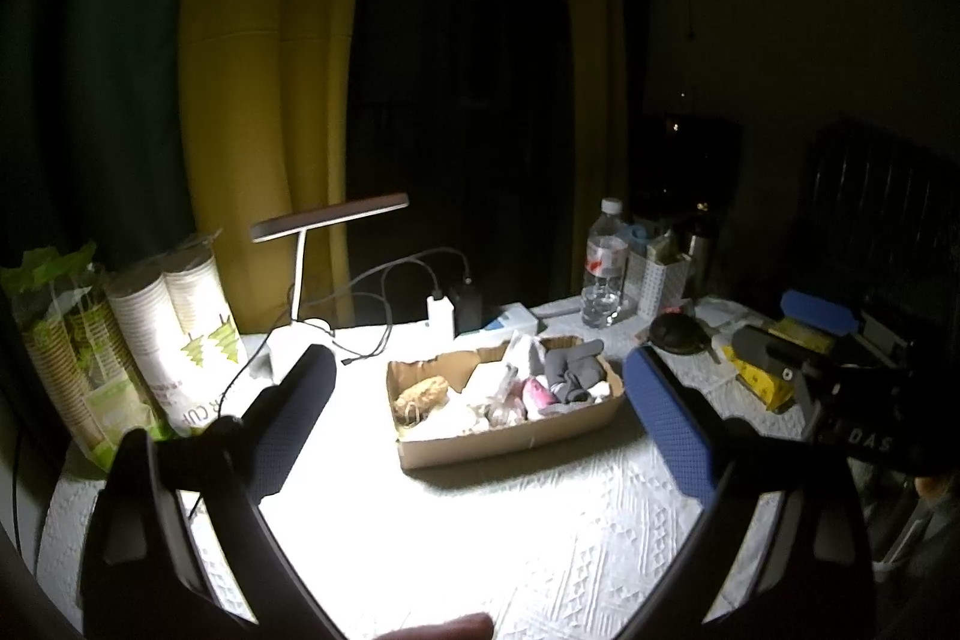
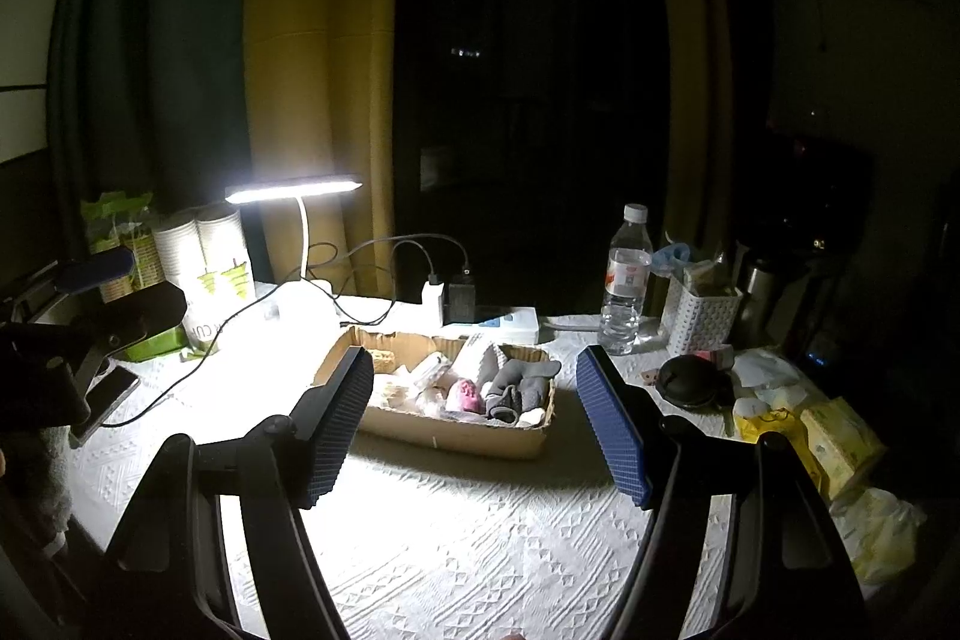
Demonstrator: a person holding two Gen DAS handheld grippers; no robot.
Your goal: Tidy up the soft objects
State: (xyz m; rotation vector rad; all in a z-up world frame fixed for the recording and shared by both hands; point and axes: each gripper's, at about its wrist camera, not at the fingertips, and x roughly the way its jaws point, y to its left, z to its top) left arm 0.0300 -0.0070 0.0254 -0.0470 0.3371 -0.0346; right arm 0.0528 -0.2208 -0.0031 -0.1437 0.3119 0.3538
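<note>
1. Left gripper [image 1: 477,400]: jaws spread wide, empty, raised over the worktop [image 1: 480,538], aimed at the box [image 1: 510,439].
2. Right gripper [image 2: 474,409]: jaws likewise apart, holding nothing, framing the box from the near side.
3. Soft items, grey sock [image 1: 573,376], pink piece [image 1: 537,394], white bits, brown sponge [image 1: 423,391], all piled inside the box; none loose on the lit cloth.
4. Fits either sorting done or unpacking ahead; cannot tell which.

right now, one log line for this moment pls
left gripper: open, empty | right gripper: open, empty | cardboard box: on table, holds grey socks and other soft items | phase: approach
</note>
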